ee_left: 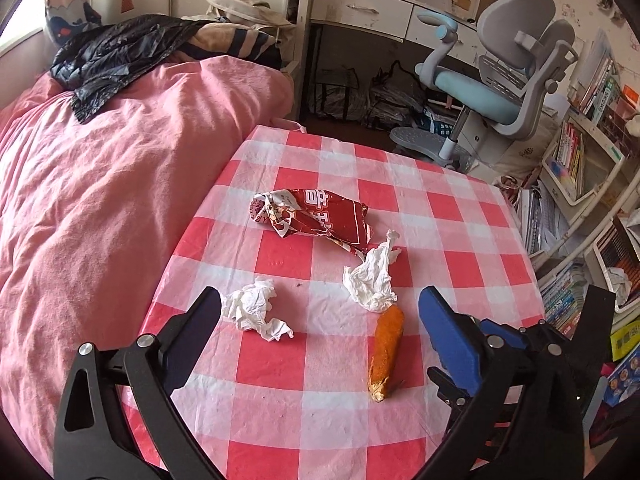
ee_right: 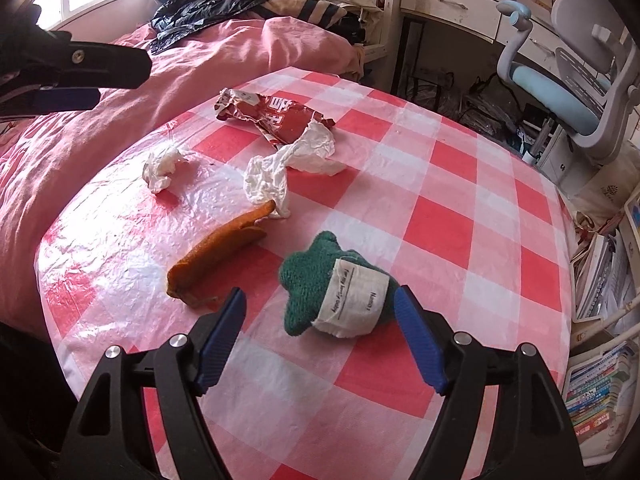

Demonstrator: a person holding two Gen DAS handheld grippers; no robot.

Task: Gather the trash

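On the checked desk (ee_right: 460,208), near edge: I'd drop my right hand-held gripper (ee_right: 320,312), jaws wide and empty, straight over the green knit piece (ee_right: 316,280) just ahead between the fingers; probably trash. Left hand-held gripper (ee_left: 320,312) wide too, crumpled tissue (ee_left: 256,310) beside its left finger.

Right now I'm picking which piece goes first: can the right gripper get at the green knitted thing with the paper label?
Probably yes. The right gripper is open, and the green knitted piece lies just ahead between its fingers, with nothing lying in between.
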